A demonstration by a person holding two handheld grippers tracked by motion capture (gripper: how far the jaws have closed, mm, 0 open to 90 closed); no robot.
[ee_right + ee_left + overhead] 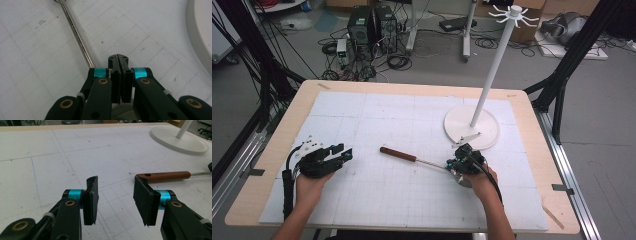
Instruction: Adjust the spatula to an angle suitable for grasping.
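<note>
A utensil with a brown wooden handle and a thin metal shaft lies across the middle of the white gridded mat. My right gripper sits low over the shaft's right end, above a grey metal part. In the right gripper view its pads are pressed together with nothing seen between them, and the shaft runs past their left side. My left gripper rests at the left of the mat, open about halfway and empty, with the handle just beyond its right pad.
A white stand with a round base, a leaning pole and a hooked top stands at the mat's back right, close behind my right gripper. The wooden table edge borders the mat. Computers and cables lie on the floor beyond.
</note>
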